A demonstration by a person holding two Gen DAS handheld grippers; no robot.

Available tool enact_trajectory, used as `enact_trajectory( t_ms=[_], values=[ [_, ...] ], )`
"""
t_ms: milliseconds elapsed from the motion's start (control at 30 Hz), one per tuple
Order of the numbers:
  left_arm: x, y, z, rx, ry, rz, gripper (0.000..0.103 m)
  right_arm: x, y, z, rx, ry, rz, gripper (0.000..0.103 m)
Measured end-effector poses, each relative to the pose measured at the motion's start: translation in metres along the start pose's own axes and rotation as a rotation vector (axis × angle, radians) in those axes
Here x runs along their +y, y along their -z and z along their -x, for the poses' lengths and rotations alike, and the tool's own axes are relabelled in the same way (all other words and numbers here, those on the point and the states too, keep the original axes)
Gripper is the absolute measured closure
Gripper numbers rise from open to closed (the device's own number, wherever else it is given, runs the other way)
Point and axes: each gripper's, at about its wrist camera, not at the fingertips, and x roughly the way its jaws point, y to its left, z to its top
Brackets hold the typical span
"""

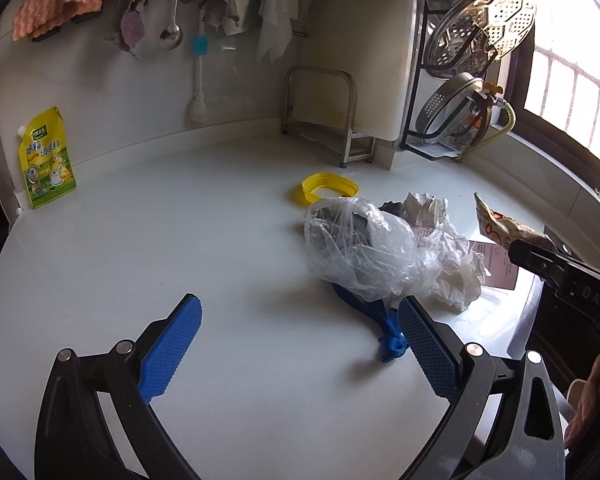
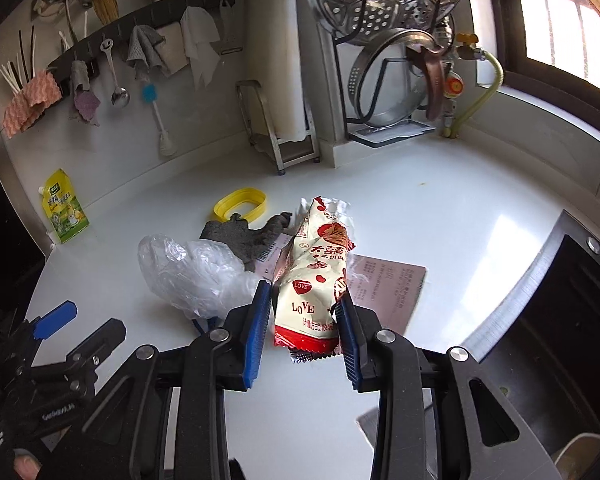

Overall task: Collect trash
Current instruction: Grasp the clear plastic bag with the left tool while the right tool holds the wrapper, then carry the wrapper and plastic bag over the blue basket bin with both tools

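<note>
Counter (image 1: 140, 240) white, lit from a window on the right. Right gripper (image 2: 304, 320) has its blue pads pressed on both sides of a snack wrapper (image 2: 320, 276), cream and red with "LOVE" printed on it; the wrapper stands up between the pads, clear of the counter. Same wrapper (image 1: 500, 228) shows at the right edge of the left wrist view, held in the black jaw tips.

Left gripper (image 1: 304, 344) wide open, nothing between its pads. Its right pad sits just beside a blue balloon (image 1: 388, 340) lying flat on the counter.

Trash pile near the counter's middle: clear plastic bag (image 1: 356, 248) partly over the balloon; crumpled white paper (image 1: 456, 272) touching the bag on its right; grey rag (image 2: 244, 240) behind the bag; printed sheet (image 2: 388, 292) flat under the raised wrapper. Yellow ring (image 1: 324, 188) lies just behind the pile. Yellow pouch (image 1: 46, 156) leans against the wall at far left, well apart from the pile.
</note>
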Motion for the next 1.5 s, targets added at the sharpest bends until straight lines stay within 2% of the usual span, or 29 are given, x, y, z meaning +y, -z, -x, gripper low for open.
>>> enact_trajectory(
  t_ms=[200,400,667,967,1033,1067,1233,1300,1400,1500],
  values=[
    [-0.022,-0.010,-0.016,0.009,-0.004,0.004,0.006,-0.031,0.019,0.024,-0.030,0.050,-0.045,0.071],
    [-0.036,-0.021,-0.034,0.033,-0.030,0.004,0.006,-0.052,0.032,0.042,-0.058,0.045,-0.094,0.071],
    [-0.050,-0.031,-0.053,0.052,-0.062,0.006,0.006,-0.061,0.034,0.049,-0.079,0.028,-0.117,0.071],
    [-0.063,-0.037,-0.077,0.076,-0.146,-0.039,0.008,-0.063,0.036,0.052,-0.090,0.006,-0.123,0.071],
    [-0.064,-0.037,-0.078,0.071,-0.154,-0.043,0.016,-0.063,0.036,0.052,-0.091,0.006,-0.121,0.071],
    [-0.064,-0.037,-0.078,0.073,-0.154,-0.048,0.026,-0.063,0.036,0.052,-0.091,0.006,-0.119,0.071],
    [-0.069,-0.034,-0.078,0.079,-0.122,-0.064,0.053,-0.061,0.036,0.052,-0.091,0.003,-0.109,0.071],
    [-0.069,-0.034,-0.077,0.081,-0.100,-0.062,0.068,-0.060,0.036,0.053,-0.091,0.002,-0.108,0.071],
    [-0.069,-0.034,-0.074,0.082,-0.085,-0.068,0.081,-0.060,0.036,0.052,-0.091,-0.002,-0.109,0.071],
    [-0.067,-0.037,-0.063,0.060,-0.071,-0.069,0.084,-0.058,0.036,0.052,-0.089,-0.006,-0.105,0.071]
  ],
)
